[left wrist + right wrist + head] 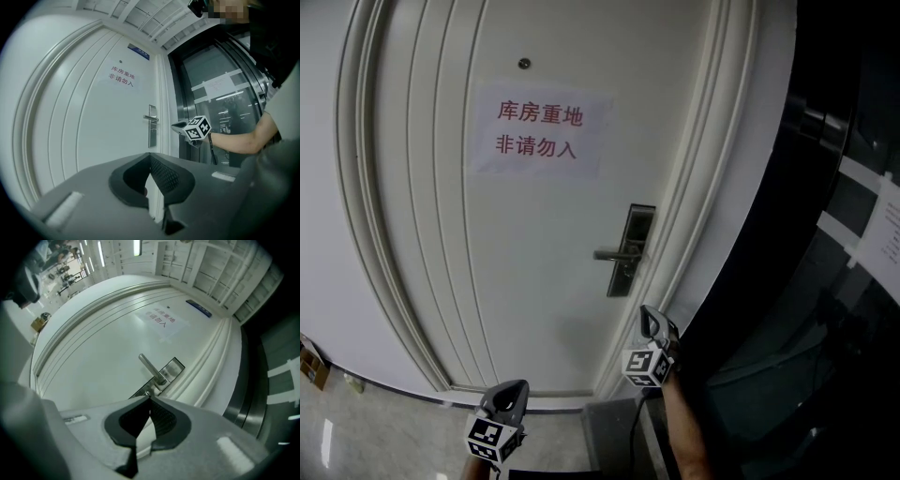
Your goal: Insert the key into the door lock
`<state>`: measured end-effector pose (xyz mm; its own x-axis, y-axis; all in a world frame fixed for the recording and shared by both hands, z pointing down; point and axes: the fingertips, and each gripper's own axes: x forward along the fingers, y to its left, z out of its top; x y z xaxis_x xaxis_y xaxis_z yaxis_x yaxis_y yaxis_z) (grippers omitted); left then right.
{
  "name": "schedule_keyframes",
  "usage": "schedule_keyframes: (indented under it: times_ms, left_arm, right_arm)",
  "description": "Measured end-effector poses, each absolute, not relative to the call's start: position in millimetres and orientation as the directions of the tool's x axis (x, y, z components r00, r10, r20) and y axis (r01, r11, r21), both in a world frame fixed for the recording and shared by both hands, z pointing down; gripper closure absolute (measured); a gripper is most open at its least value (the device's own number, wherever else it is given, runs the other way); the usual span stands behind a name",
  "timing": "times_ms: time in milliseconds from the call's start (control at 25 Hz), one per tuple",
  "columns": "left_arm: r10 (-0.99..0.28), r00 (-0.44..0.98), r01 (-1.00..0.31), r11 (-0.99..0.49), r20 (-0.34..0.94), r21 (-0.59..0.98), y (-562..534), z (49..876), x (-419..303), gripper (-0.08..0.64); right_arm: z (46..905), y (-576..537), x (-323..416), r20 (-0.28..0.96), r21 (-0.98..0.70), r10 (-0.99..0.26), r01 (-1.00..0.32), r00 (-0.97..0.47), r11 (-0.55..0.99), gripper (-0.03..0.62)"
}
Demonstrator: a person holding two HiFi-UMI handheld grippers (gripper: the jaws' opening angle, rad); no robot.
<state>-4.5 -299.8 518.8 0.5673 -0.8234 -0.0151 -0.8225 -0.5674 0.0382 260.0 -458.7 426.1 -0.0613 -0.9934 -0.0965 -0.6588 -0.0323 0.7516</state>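
One white door [487,244]; one paper sign [539,131]; one lock plate [630,251] at its right edge, bearing one lever handle [614,254]; two grippers: left gripper [514,386] clenched, low; right gripper [649,314] clenched, near below plate; key not discernible.

White door [487,262], white sign [539,131] with red lettering, silver lock plate [641,218]

All three views face the white door [534,281], sharing its handle [614,254].
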Motion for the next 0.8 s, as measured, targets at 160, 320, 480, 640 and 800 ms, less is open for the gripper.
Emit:
schedule_keyframes:
  times_ms: [160, 320, 480, 640, 800]
  left_arm:
    - [-0.811, 0.585, -0.81, -0.585, -0.014, 0.034, -294, 518, -3, 0.558]
    - [-0.796, 0.605, -0.795, -0.606, -0.012, 0.031, -288, 516, -3, 0.558]
    - [-0.776, 0.63, -0.776, -0.63, -0.011, 0.029, -283, 515, -2, 0.558]
    - [-0.757, 0.654, -0.756, -0.654, -0.009, 0.028, -275, 514, -2, 0.558]
    - [-0.73, 0.683, -0.73, -0.683, -0.001, 0.024, -267, 516, 2, 0.558]
  right_arm:
    - [433, -436, 256, -0.091, 0.685, -0.994, -0.729, -0.055, -0.022, 0.589]
    - [435, -408, 254, -0.098, 0.577, -0.994, -0.817, -0.05, -0.015, 0.59]
    - [441, -378, 255, -0.085, 0.419, -0.996, -0.908, -0.032, -0.007, 0.59]
    - [449, -348, 252, -0.073, 0.308, -0.997, -0.951, -0.023, 0.0, 0.591]
    - [459, -316, 249, -0.066, 0.223, -0.998, -0.975, -0.006, -0.009, 0.591]
